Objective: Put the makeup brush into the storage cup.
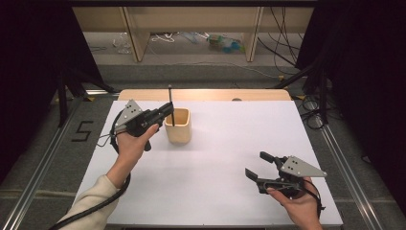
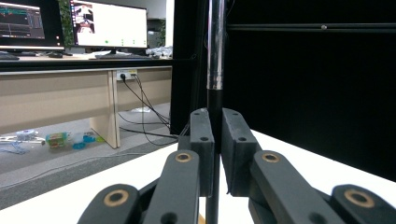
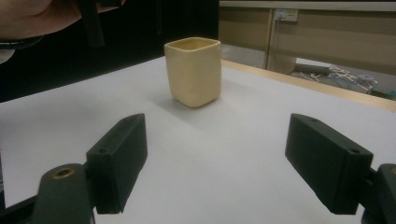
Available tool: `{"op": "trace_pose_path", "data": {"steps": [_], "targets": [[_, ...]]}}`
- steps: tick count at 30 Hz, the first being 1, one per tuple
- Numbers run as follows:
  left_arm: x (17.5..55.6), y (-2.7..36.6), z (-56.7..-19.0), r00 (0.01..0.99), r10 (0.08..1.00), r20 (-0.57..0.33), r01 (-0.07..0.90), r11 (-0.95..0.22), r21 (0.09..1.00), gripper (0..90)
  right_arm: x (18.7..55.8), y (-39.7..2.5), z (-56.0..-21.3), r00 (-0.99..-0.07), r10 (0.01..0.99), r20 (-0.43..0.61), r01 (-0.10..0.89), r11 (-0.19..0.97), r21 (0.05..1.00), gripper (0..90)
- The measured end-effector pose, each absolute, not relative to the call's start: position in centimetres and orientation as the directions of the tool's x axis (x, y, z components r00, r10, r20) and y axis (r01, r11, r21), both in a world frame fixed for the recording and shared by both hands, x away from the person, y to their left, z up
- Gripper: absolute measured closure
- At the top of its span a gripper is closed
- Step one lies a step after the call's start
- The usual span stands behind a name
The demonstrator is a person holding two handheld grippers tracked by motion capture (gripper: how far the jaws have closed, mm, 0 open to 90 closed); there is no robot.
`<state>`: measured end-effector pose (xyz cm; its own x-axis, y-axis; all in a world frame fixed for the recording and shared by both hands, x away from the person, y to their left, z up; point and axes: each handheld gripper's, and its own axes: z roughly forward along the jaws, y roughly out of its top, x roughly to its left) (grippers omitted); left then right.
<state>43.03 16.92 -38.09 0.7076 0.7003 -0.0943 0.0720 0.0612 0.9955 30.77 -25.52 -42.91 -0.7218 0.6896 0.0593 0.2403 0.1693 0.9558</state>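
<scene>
Pen poised over the cup

Our left hand-held gripper pinches the black pen upright above the beige cup; our right hand-held gripper rests spread, well apart from the cup. Released off-centre, we judge the pen could strike the rim and tip out onto the bench.

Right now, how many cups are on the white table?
1. The yellow cup stands upright on the far left part of the white table, with a black pen held upright above it by the left gripper. None seems hidden.
</scene>
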Motion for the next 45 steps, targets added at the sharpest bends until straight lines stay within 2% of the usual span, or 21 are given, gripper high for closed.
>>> {"op": "trace_pose_path", "data": {"steps": [11,45], "targets": [[43.5,16.8,-38.1,0.710,0.699,-0.083,0.063,0.054,0.997,83.8,30.9,-25.3,-43.1,-0.727,0.682,0.076,0.223,0.130,0.966,22.1],[44.4,16.5,-38.2,0.708,0.701,-0.083,0.068,0.050,0.996,83.8,30.9,-25.4,-43.1,-0.726,0.684,0.071,0.223,0.137,0.965,22.1]]}}
